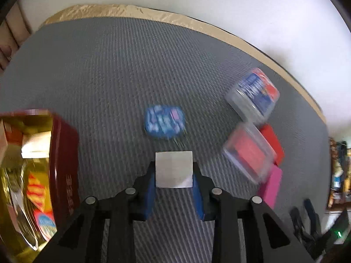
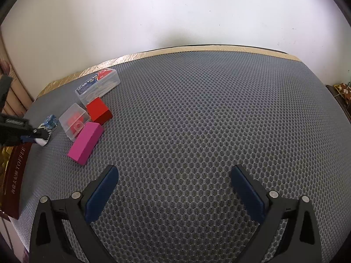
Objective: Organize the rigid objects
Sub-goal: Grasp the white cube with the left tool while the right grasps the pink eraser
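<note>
White block [image 1: 174, 169] sits clamped between the blue pads [image 1: 147, 194] of the left claw [image 1: 174, 182], lower centre of the left wrist frame, above the grey mesh tabletop [image 1: 109, 76]. Blue patterned piece [image 1: 164, 121] lies just past it on the mesh, blurred. At right in that frame: clear case with blue-red label [image 1: 255, 93], clear box with red contents [image 1: 249, 153], red block [image 1: 272, 141] behind it, pink block [image 1: 272, 185] below, all bunched together, contact among them unclear from blur. Dark red tin [image 1: 63, 164] with gold lining fills the left edge, holding assorted items. Right wrist frame: right claw [image 2: 174, 191] spread wide over bare mesh, nothing between its pads [image 2: 101, 195]. Same cluster at left of this frame: labelled case [image 2: 97, 84], clear box [image 2: 74, 120], red block [image 2: 98, 110], pink block [image 2: 85, 143]; the left claw [image 2: 41, 139] enters at far left edge with the white block, beside the tin wall marked TOFFEE [image 2: 15, 175].
</note>
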`<state>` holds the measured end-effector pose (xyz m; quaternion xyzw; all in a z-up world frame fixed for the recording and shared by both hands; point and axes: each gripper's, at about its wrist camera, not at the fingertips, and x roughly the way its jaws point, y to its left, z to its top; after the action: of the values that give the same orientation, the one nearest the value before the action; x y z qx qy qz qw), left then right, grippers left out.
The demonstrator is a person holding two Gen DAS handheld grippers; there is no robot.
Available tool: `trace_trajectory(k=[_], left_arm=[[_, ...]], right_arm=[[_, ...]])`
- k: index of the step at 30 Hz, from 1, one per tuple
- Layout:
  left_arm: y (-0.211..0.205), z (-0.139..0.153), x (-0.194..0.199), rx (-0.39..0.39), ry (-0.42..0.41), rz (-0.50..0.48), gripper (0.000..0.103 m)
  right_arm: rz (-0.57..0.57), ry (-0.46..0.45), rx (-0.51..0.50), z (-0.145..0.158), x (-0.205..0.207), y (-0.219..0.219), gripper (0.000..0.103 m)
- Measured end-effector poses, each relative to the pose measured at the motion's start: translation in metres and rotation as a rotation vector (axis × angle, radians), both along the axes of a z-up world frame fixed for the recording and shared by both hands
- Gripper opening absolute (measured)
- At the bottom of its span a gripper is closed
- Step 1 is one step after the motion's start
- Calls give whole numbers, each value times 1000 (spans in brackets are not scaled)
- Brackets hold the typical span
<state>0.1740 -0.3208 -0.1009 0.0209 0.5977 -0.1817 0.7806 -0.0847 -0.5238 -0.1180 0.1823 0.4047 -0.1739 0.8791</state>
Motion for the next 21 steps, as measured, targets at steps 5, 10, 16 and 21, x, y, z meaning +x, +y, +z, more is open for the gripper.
trace_trajectory(k=[5,10,16,21], left_arm=[[20,16,-43,-70,-8,-50,30],[59,37,-83,-129,-53,-49,30],[112,59,-92,-166,-84,40,30],[155,75,-98,-165,-130,121,30]], right_arm=[[3,4,-3,-1,4,2,102],[13,7,-32,1,18,13,102],[81,-33,50,14,42,48,98],[153,-3,14,18,78,85,87]])
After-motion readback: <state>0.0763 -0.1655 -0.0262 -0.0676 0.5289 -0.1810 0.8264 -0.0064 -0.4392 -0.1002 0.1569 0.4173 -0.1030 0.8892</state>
